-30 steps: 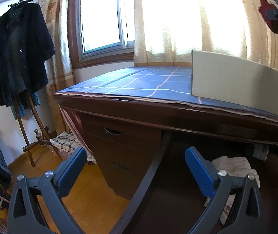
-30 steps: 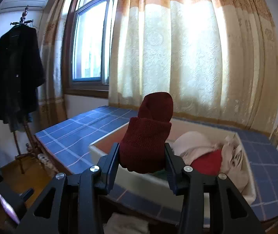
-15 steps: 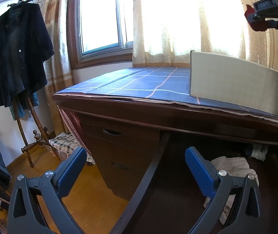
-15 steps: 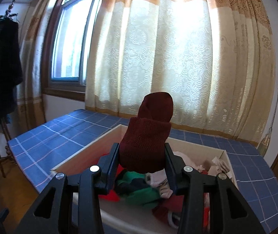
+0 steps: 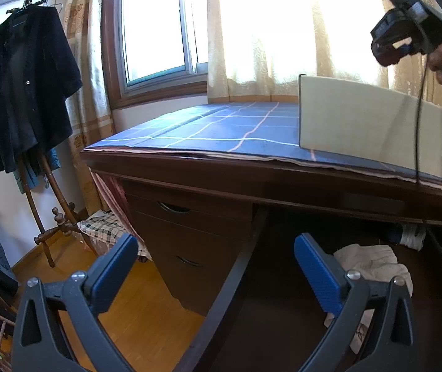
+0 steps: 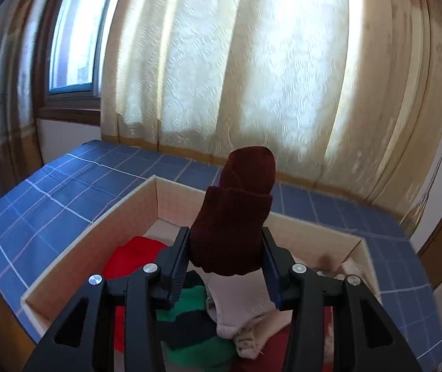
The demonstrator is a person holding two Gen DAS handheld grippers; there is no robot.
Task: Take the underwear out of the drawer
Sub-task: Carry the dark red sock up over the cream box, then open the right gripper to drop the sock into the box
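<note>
Two tongs are ours to report: the right tongs (image 6: 225, 260) are clamped on a rolled dark red garment (image 6: 236, 217), its long axis standing up and away from us between the pads, while the left tongs (image 5: 214, 266) hang apart with nothing between the blue pads. We judge the red piece to be underwear taken from the drawer, and in the right wrist view it sits directly above the open cardboard box (image 6: 97, 235) on the blue checked tabletop (image 6: 50, 198), where red, green and white clothes already lie. The relation that matters for the release is plain: the box floor lies straight below the garment, toward six o'clock, so we judge that parting the pads would drop it among the others. For the next pick, a pale bundle (image 5: 372, 263) lies in the open drawer (image 5: 282, 325) at about three o'clock of the left tongs, just beside their right pad, so our left hand is the nearer.
</note>
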